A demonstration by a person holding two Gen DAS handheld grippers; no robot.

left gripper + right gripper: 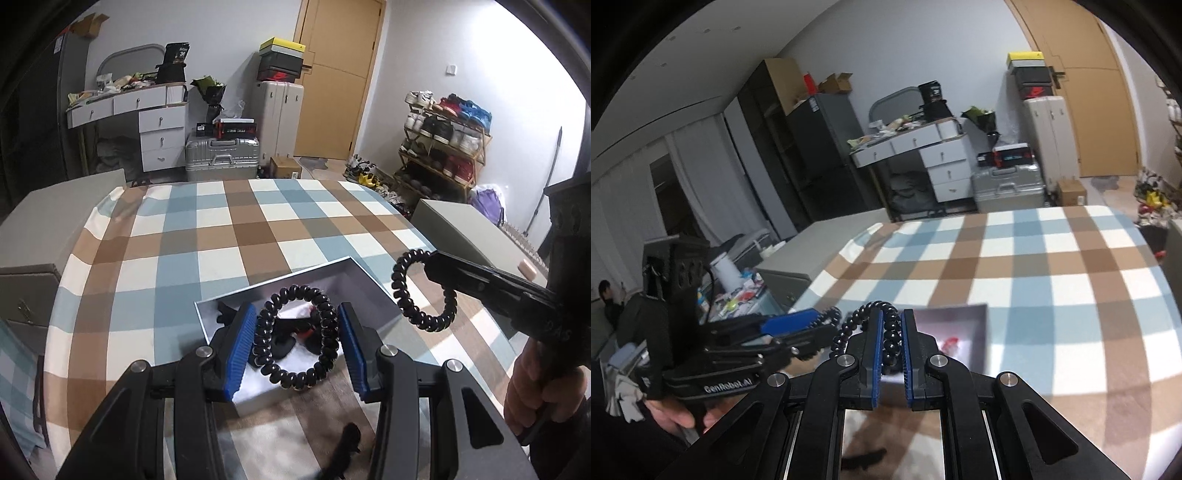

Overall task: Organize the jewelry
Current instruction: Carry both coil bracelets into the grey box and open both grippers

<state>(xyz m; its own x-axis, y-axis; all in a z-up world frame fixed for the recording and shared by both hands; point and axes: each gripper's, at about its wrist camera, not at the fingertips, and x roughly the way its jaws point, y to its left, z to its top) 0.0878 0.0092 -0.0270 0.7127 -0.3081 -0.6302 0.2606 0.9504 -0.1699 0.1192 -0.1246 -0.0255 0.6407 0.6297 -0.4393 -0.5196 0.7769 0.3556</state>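
**Two coiled bands lifted over the box**

Blue-padded left gripper [297, 343] pinches a black spiral coil band [295, 338] across its width, one pad on each side. Just beyond and below lies the open grey rectangular box [334, 271] holding dark pieces, on the checked blue-brown-white tablecloth [221, 229]. Right gripper [890, 345], nearly pressed together, pinches a second black coil band [891, 334] above that box.

1. "GenRobot.AI" stands in white letters on the black body of the left gripper [823, 325], seen to the left of the right claw.
2. The number on the black box [180, 51] far beyond the left claw is too blurred to read surely.
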